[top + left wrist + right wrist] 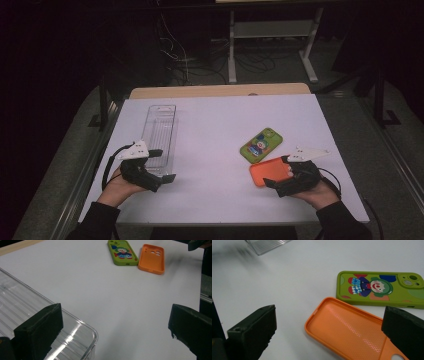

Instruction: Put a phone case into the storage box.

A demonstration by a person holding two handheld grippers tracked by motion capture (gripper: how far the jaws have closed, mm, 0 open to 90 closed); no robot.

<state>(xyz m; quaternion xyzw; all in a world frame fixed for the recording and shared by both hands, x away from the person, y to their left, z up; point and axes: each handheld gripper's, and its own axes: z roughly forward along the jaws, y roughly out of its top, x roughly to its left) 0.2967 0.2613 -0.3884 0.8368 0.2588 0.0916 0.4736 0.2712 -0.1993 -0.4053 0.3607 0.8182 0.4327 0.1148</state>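
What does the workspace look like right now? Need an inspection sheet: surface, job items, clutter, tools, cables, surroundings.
Surface: white table top, bare between the items; a wooden edge shows at its far side.
Job's things: orange phone case lying inside-up, beside the green clown phone case; whether they touch, cannot tell. Clear plastic tray at the left, empty.
Clutter: nothing seen.
Tools: left tool open, over the tray's near end, holding nothing. Right tool open, over the orange case, not gripping it.
Cables: a black cable trails from the left tool; a tangle of cables lies on the floor beyond the table.
Surroundings: dark room, grey floor, white table frame behind.
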